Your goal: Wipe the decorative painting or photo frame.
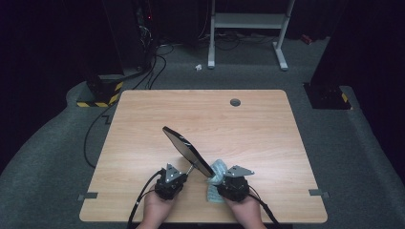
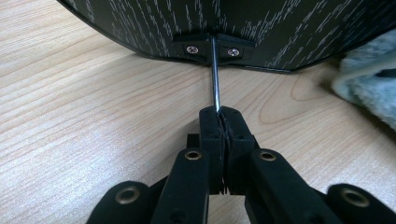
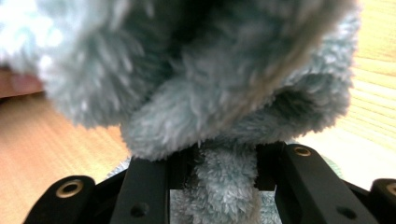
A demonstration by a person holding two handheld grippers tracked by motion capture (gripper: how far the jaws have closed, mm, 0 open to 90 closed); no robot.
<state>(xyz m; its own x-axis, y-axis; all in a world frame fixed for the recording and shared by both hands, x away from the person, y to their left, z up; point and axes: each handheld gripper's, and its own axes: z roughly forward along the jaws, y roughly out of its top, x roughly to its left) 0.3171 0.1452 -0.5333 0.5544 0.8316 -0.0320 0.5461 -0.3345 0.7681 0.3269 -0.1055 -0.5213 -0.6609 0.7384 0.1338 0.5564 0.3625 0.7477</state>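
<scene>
A flat black oval panel (image 1: 187, 150) on a thin metal rod is tilted up over the wooden table (image 1: 200, 114). My left gripper (image 1: 177, 175) is shut on that rod (image 2: 215, 74), just below the panel's screwed bracket (image 2: 214, 47). My right gripper (image 1: 220, 183) is shut on a fluffy pale blue-grey cloth (image 1: 216, 176), which bunches against the panel's lower right edge. In the right gripper view the cloth (image 3: 205, 88) bulges out above the jaws and hides what lies beyond. The cloth's edge (image 2: 369, 79) lies at the right in the left gripper view.
A round grommet hole (image 1: 235, 102) sits near the table's far edge. Beyond the table stand a white metal frame (image 1: 248, 28) and cables (image 1: 153, 71) on the grey floor. A person's hands hold both grippers at the near edge.
</scene>
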